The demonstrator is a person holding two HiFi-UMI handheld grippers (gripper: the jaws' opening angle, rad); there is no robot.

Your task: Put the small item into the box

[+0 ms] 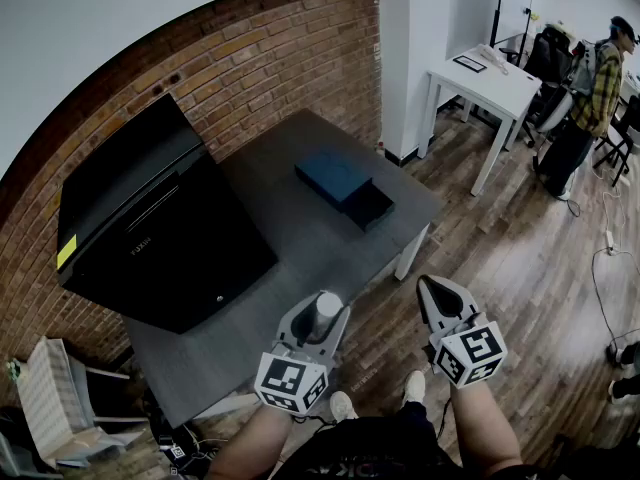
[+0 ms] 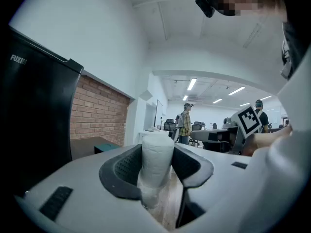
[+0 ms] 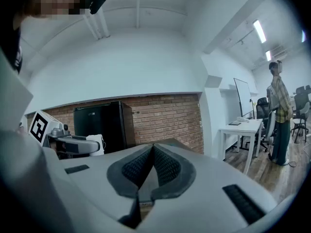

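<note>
My left gripper [image 1: 322, 315] is shut on a small white cylinder [image 1: 324, 313], held upright at the near edge of the dark grey table [image 1: 290, 238]. In the left gripper view the white cylinder [image 2: 155, 166] stands squeezed between the dark ribbed pads [image 2: 124, 171]. The dark blue box [image 1: 345, 188] lies at the far right part of the table, with a black part pulled out toward the right. My right gripper [image 1: 440, 298] hangs shut and empty over the wooden floor, right of the table's corner; in its own view the right gripper [image 3: 151, 166] has its pads together.
A big black case [image 1: 150, 228] covers the table's left half, against the brick wall [image 1: 270, 68]. A white desk [image 1: 485, 88] stands at the far right with a person [image 1: 590, 98] beside it. White clutter [image 1: 55, 403] lies on the floor at lower left.
</note>
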